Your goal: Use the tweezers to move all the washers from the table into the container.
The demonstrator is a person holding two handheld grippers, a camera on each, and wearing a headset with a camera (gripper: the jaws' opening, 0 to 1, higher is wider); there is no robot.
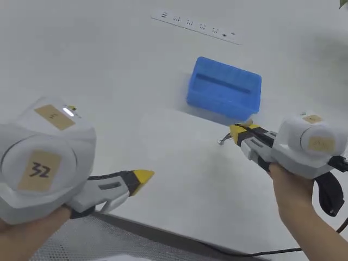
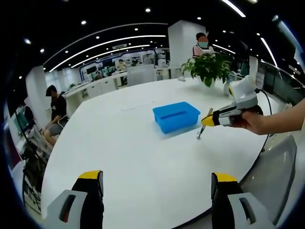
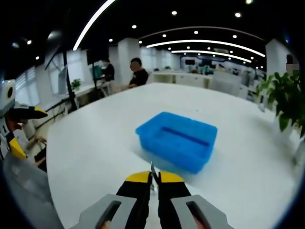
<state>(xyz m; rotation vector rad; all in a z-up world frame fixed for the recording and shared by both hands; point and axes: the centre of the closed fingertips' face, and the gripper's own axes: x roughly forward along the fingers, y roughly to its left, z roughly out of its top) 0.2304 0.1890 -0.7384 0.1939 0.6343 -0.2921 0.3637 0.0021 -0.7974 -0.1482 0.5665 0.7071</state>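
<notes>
Tweezers [image 1: 223, 141] sit clamped in the right gripper [image 3: 151, 180], tips down near the table [image 1: 136, 109], just beside the blue container [image 1: 224, 87]; left gripper [image 2: 157, 177] gapes wide, holding nothing

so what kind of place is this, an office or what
Most likely an open-plan office: a big white table, rows of desks behind it, a person seated nearby, long strip lights on a dark ceiling, and a potted plant.
</notes>
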